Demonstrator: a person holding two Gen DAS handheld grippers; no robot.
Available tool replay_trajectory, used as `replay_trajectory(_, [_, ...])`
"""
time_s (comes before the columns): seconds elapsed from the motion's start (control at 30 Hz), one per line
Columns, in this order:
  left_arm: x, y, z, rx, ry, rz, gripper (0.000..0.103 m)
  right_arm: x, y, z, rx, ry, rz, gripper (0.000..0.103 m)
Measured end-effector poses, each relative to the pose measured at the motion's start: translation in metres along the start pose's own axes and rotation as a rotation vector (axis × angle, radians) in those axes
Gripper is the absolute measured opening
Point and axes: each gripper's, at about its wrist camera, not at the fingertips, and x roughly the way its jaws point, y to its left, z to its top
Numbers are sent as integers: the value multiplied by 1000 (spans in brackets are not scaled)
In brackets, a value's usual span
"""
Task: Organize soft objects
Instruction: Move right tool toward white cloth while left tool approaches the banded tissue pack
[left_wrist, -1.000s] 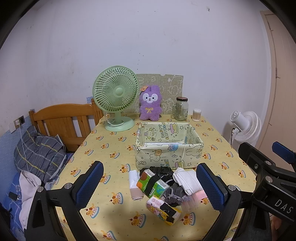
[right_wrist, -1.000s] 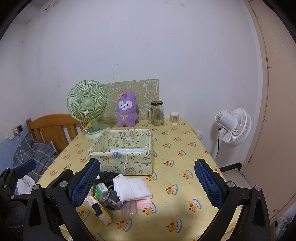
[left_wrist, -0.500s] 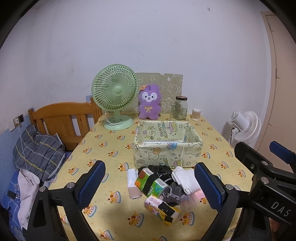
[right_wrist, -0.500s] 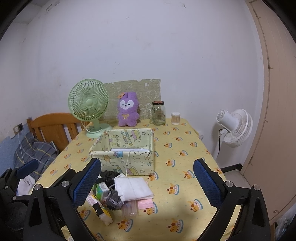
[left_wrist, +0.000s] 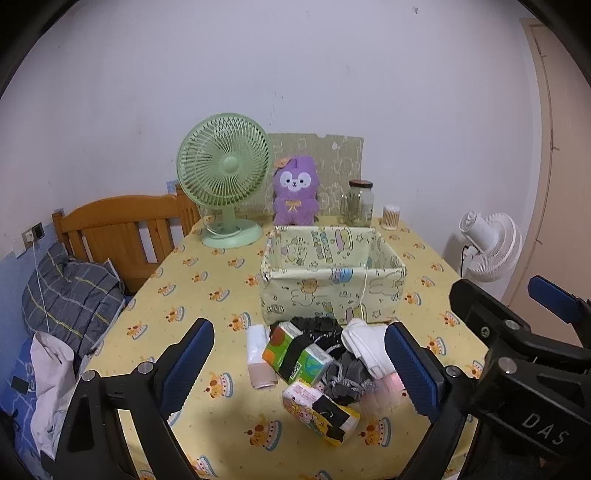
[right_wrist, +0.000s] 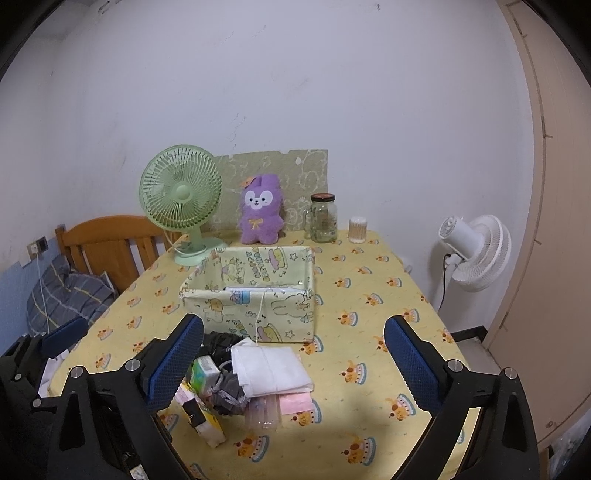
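Observation:
A pile of soft things lies on the yellow tablecloth in front of a cartoon-print fabric box: green tissue packs, a pink-yellow tissue pack, a folded white cloth, grey fabric, black fabric, a pale roll and pink packets. My left gripper is open, above the near side of the pile. My right gripper is open, above the white cloth. Both are empty.
A green desk fan, a purple plush toy, a glass jar and a small cotton-swab pot stand at the table's back. A wooden chair with clothes is left. A white floor fan stands right.
Both grippers have pulled back and risen a little, so the table and pile look slightly farther away. Both stay open. Nothing on the table has moved.

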Motion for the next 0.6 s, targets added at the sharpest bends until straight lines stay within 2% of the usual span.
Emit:
replay_trajectory(0.27, [19,-2,-18,6,9,-6,92,25,-1,-16,12,37,9,97])
replay_trajectory(0.6, [43,-7,-46,35,67,-21,92,47,5,-44,-15,52,22,96])
